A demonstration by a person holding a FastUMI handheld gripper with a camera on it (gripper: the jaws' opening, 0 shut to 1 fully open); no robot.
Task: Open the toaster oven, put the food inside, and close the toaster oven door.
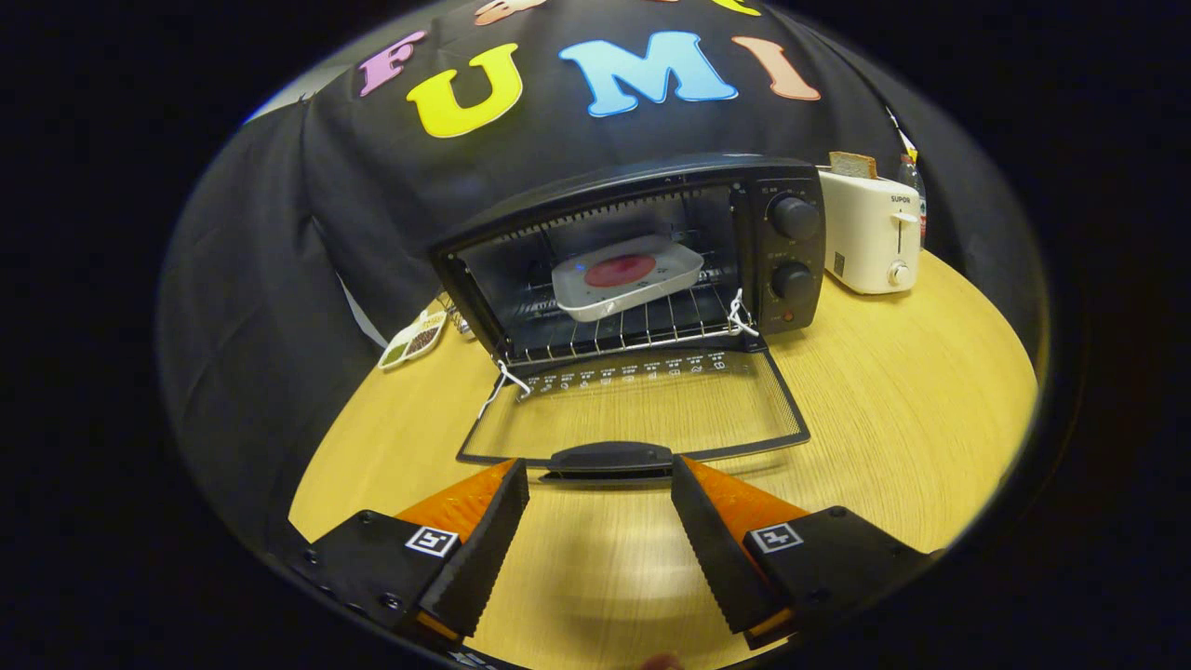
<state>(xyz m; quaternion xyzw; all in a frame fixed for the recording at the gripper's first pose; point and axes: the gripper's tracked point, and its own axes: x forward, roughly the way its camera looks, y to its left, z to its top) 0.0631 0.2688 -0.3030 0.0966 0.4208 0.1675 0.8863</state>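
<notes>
A black toaster oven (786, 247) stands on the round wooden table (893, 409), its glass door (642, 409) folded down flat toward me. Inside, on the wire rack (614, 335), sits a white tray (625, 277) holding a round red piece of food (620, 270). The door's black handle (609, 458) lies just ahead of my fingertips. My gripper (600, 479) is open, its fingers spread to either side of the handle and slightly nearer than it, holding nothing.
A white pop-up toaster (870, 233) with a bread slice (852, 165) stands right of the oven, a bottle (912, 177) behind it. A small divided dish (414, 340) lies left of the oven. Black cloth walls close the back.
</notes>
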